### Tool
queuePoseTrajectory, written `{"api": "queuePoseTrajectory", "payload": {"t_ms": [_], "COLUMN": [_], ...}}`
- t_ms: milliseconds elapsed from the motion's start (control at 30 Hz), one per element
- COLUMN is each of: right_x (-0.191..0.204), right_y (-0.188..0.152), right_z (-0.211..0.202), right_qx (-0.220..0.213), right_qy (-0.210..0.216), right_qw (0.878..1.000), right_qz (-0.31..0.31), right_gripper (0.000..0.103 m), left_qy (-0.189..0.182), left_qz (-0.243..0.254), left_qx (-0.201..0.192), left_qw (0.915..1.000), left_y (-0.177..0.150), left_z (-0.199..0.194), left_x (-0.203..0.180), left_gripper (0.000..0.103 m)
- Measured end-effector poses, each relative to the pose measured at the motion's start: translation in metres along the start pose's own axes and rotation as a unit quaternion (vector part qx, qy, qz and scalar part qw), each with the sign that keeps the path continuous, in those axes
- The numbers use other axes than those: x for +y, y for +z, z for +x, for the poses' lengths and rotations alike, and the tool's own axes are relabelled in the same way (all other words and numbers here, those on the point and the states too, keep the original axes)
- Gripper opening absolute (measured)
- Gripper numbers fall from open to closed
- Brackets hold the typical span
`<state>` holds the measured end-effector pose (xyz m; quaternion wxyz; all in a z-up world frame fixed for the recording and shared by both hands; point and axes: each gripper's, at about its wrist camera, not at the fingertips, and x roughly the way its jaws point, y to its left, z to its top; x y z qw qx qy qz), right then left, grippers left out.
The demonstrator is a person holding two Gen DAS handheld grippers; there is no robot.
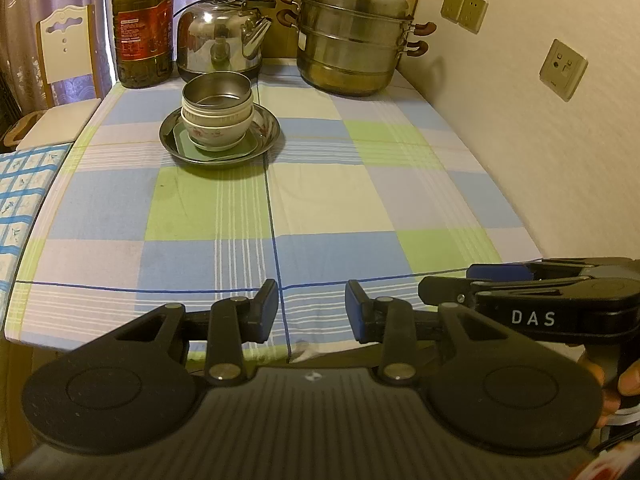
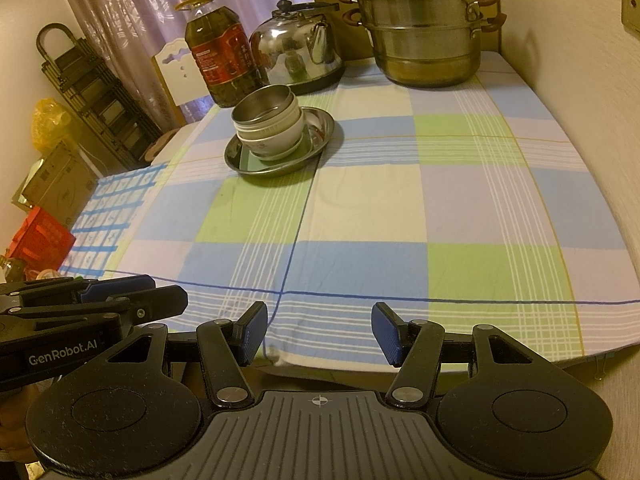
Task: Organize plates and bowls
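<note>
My left gripper (image 1: 311, 309) and right gripper (image 2: 319, 333) hang side by side over the near table edge, both with jaws apart and nothing between them. At twelve o'clock, well away, a metal plate (image 1: 270, 136) holds a green dish (image 1: 182, 135) and stacked bowls (image 1: 216, 120), a steel one on top. Behind stand an oil bottle (image 1: 143, 28), kettle (image 1: 220, 36) and steamer pot (image 1: 352, 36). The checked tablecloth (image 1: 320, 208) between lies bare; a wall runs along three o'clock.

Table (image 1: 360, 200): checked cloth (image 1: 208, 208), dish stack (image 1: 218, 120), pots (image 1: 352, 40).
</note>
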<state>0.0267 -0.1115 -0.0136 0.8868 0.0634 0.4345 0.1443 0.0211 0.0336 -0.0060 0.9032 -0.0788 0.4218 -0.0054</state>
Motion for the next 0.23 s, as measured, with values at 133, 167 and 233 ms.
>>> {"api": "queuePoseTrajectory", "payload": {"t_ms": [133, 167, 233], "right_x": [0.0002, 0.0003, 0.0003], "right_y": [-0.0003, -0.0003, -0.0003], "right_z": [0.0002, 0.0001, 0.0001], "right_qx": [0.0, 0.0, 0.0], "right_qy": [0.0, 0.0, 0.0], "right_qw": [1.0, 1.0, 1.0], "right_qz": [0.0, 0.0, 0.0], "right_gripper": [0.058, 0.058, 0.058], "left_qy": [0.001, 0.001, 0.002], "left_qz": [0.0, -0.001, -0.003], "left_qx": [-0.001, 0.0, 0.001], "left_qw": [1.0, 1.0, 1.0], "left_y": [0.0019, 0.0022, 0.0029], "left_z": [-0.001, -0.0019, -0.0022], "left_x": [-0.002, -0.0025, -0.0033], "left_gripper": [0.033, 0.033, 0.034]}}
